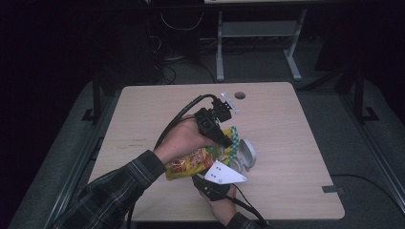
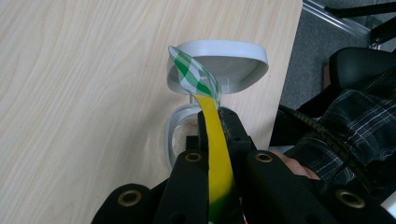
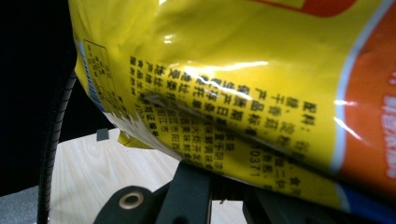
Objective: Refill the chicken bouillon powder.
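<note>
Right gripper (image 1: 213,185): nearest the camera, under the snack bag (image 1: 193,162); jaw tips hidden by the bag, grip unclear.
Left gripper (image 1: 224,139): jaws clenched on the bag's green-checked top edge.
Bag: lifted above table (image 1: 296,143).
Grey lidded container (image 1: 246,155): open, partly covered.

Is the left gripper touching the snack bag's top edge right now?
Touching. In the left gripper view, the left gripper has both black jaws closed flat on the yellow top strip of the snack bag, with no gap on either side.

Yellow snack bag (image 1: 191,162) (green-white checked top), grey container (image 1: 244,153), plaid sleeve (image 1: 114,186)
</note>
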The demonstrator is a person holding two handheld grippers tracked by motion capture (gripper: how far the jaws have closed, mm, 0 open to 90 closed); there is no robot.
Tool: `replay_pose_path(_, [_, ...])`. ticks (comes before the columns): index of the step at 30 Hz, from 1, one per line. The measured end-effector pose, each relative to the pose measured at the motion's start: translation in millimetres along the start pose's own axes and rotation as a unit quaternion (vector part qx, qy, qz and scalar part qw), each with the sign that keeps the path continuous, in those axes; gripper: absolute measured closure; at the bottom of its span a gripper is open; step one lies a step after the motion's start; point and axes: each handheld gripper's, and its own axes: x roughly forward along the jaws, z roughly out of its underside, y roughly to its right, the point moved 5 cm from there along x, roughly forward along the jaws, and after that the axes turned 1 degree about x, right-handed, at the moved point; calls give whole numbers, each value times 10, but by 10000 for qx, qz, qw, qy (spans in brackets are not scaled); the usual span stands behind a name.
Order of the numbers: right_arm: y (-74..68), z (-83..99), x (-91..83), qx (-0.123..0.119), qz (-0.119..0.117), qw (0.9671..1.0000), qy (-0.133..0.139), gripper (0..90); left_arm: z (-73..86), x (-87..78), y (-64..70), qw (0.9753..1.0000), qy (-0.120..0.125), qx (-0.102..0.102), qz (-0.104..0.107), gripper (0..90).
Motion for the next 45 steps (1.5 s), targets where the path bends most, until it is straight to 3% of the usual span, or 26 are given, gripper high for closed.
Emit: replay_pose_path(45, [2,-5,-4,24,-25,10000,21,900,-18,36,11,10000,-74,9,-39,897])
